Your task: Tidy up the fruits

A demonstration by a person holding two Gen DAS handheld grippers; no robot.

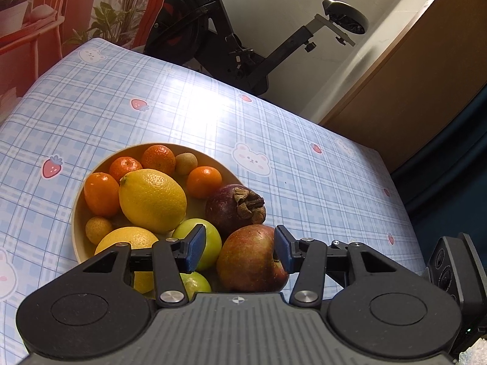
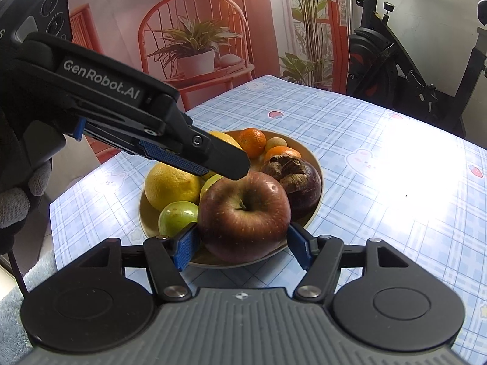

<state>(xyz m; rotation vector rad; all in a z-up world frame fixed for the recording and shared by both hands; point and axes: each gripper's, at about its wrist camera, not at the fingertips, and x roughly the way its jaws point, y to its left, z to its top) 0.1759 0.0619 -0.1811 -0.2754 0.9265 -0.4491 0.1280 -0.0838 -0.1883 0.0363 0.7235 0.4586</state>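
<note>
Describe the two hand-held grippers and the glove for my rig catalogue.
Each hand-held gripper, left and right, has black linkage fingers, blue textured pads, silver pivot screws and a ribbed grey body. The left's side reads "GenRobot.AI". A grey-fingertipped dark glove holds it.

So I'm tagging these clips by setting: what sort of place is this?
Most likely a room in a home: an exercise bike stands behind a table under a bunny-print checked cloth, and a bowl of fruit sits on it. The plants and red chair look like a printed backdrop.
</note>
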